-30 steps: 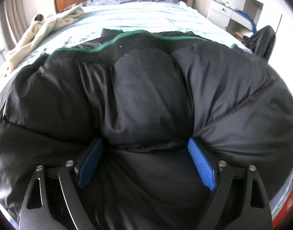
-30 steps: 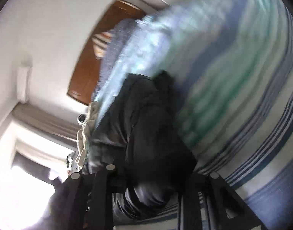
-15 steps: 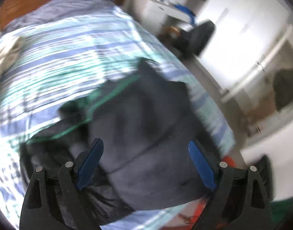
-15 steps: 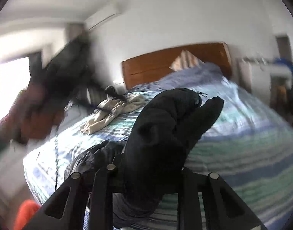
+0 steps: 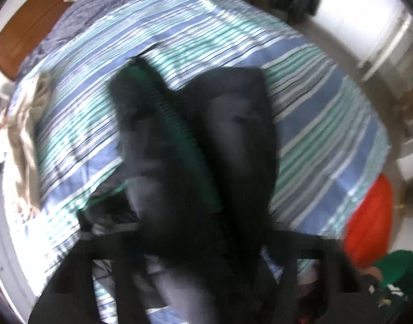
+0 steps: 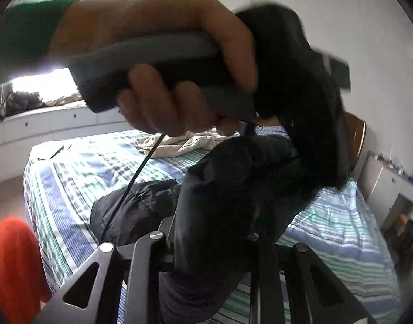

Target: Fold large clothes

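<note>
1. The right gripper (image 6: pixel 211 245) has its jaws closed on a thick bunch of the black puffer jacket (image 6: pixel 233 189); the fabric fills the gap between the two fingers and rises up and away from them.
2. The left gripper (image 5: pixel 203 245) is heavily blurred in its own view. Jacket fabric (image 5: pixel 195 145) hangs between and in front of its fingers and hides their tips, so I cannot tell whether the jaws are wide, narrow, or gripping.
3. In the right wrist view, the person's left hand (image 6: pixel 163 62), with a green sleeve at the wrist, grips the other tool's grey handle above the jacket, and a thin black cable (image 6: pixel 130 183) hangs down from it.
4. The jacket is lifted off the striped bedspread (image 5: pixel 327 113), with a green-edged collar band running diagonally across its middle. More of it trails down to the bed on the near left.
5. A beige garment (image 5: pixel 23 135) lies crumpled at the far left edge of the bed.
6. A wooden headboard (image 5: pixel 31 27) stands at the far end, and something orange (image 5: pixel 371 216) lies near the right edge.
</note>
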